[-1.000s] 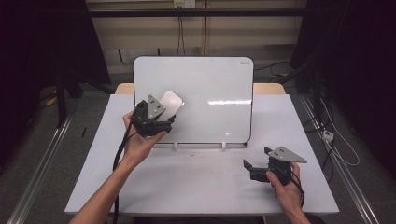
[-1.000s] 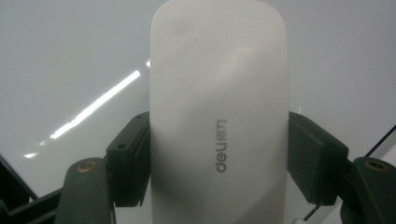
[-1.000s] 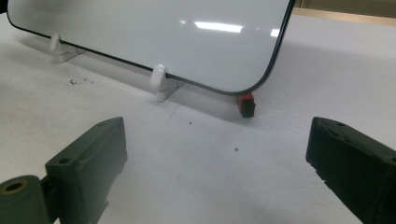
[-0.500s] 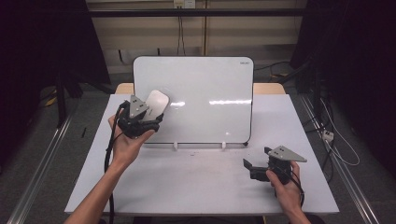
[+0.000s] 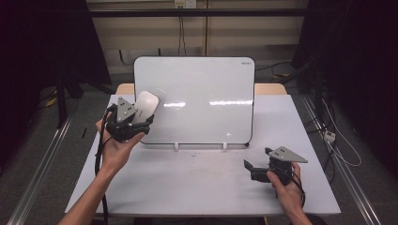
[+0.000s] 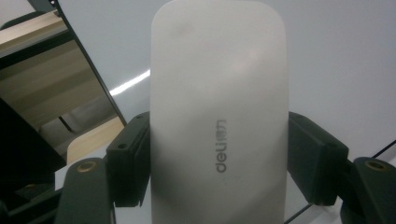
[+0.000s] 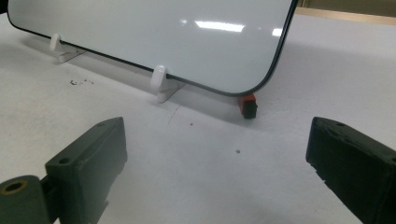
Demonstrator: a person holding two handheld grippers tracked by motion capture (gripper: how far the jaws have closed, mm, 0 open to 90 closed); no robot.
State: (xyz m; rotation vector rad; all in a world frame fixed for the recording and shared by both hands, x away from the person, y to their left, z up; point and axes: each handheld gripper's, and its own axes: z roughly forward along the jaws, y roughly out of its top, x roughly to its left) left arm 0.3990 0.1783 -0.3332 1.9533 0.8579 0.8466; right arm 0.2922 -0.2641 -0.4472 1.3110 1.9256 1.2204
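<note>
White plastic eraser (image 6: 217, 121) is being clamped by the left claw (image 5: 133, 123) against the whiteboard's (image 5: 206, 101) left edge. Right claw (image 7: 224, 163) is being rested agape, empty, on the tabletop (image 5: 197, 183) before it. Risk: board being tipped by hard pressing.

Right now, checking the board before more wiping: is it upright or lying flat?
Upright, leaning back slightly: the whiteboard stands on two white feet on the table.
</note>
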